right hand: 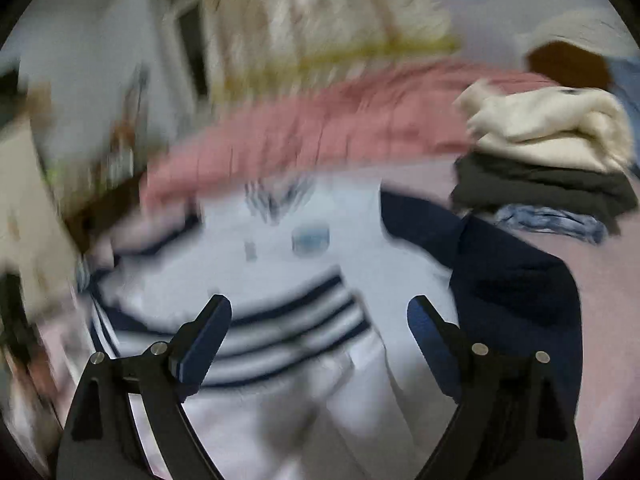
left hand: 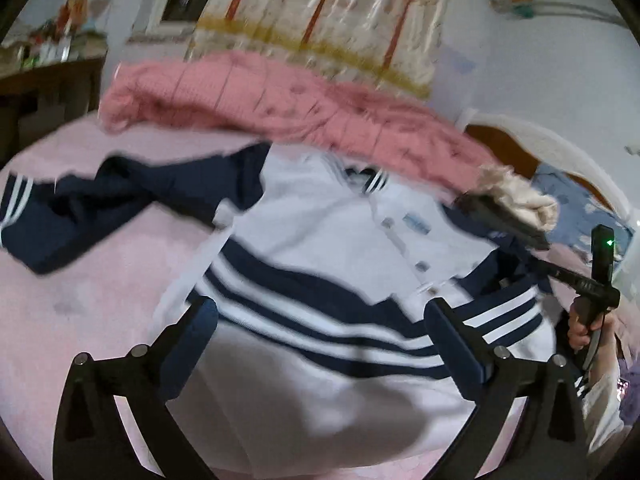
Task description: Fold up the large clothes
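**Both claws spread wide over the striped jacket**

So the white jacket with navy stripes (left hand: 320,240) is lying spread out on the pink bed sheet (left hand: 100,288), front side up with its buttons showing. One navy sleeve (left hand: 132,196) is flung out to the left in the left wrist view, and the other navy sleeve (right hand: 512,280) lies off to the right in the right wrist view.

The left claw (left hand: 320,332) is released, fingers standing far apart above the lower striped part of the jacket, nothing pinched. Same for the right claw (right hand: 320,320): released, hanging over the stripes, and I can't see it gripping any cloth. Both views are pretty blurry.

Behind the jacket there's a pink quilted garment (left hand: 288,100) stretched across the bed. Off to the right sits a pile of folded clothes (right hand: 548,152), cream on top of dark grey.
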A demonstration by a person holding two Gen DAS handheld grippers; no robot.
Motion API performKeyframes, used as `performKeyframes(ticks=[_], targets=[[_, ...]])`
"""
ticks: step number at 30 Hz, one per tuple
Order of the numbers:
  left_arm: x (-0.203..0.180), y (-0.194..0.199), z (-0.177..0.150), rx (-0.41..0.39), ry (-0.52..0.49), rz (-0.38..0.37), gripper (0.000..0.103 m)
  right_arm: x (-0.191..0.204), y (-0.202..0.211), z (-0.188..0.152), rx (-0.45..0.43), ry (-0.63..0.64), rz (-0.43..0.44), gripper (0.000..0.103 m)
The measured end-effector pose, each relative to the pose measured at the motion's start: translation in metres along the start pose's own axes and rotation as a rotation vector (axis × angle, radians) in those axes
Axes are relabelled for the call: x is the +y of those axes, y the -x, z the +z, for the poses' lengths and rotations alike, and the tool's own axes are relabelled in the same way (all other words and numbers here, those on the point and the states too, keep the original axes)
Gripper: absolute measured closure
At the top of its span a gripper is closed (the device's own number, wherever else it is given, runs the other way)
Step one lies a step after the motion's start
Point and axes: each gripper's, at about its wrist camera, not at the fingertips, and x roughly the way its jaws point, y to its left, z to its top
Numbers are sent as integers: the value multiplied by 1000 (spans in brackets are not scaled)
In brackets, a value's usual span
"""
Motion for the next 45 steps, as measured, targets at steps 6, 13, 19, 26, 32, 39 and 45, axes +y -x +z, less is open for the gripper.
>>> performKeyframes(ticks=[6,13,19,26,32,39,45], targets=[[24,-47,0,148,62,71,15,4,-98,15,362,229,-2,14],[3,-15,12,-129,7,391,103,12,-76,20,155,92,-91,88],[22,-22,24,-88,67,283,103,10,-21,25,-38,41,-261,89],[15,-43,15,58,89,93,22,-26,-56,4,103,-48,-256,88],[7,-58,4,117,59,177,92,-26,-37,-1,27,-44,-248,69],[-13,-30,13,-96,-35,370,96,-28,-20,6,-30,-35,-339,103],[9,-62,6,47,25,357,88,-10,-35,1,48,61,-188,53]])
